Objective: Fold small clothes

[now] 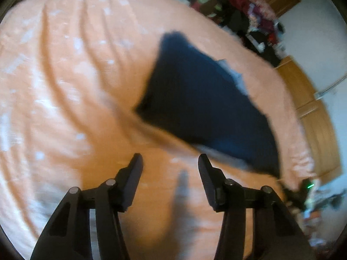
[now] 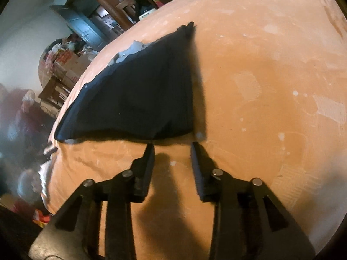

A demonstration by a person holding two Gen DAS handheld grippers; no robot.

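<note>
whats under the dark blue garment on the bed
The dark blue garment lies on the orange bedsheet. Light grey fabric peeks out at its far edge; how far it extends underneath is covered.

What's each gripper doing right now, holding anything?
Left gripper: open, empty, above the orange bedsheet.
Right gripper: open, empty, just short of the dark garment.

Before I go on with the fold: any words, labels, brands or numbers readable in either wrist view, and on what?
None can be read.
Dark garment: no visible label or print.
Orange bedsheet: only pale blotches, no text.
Cardboard boxes beside the bed: red markings, too blurred to read.
</note>
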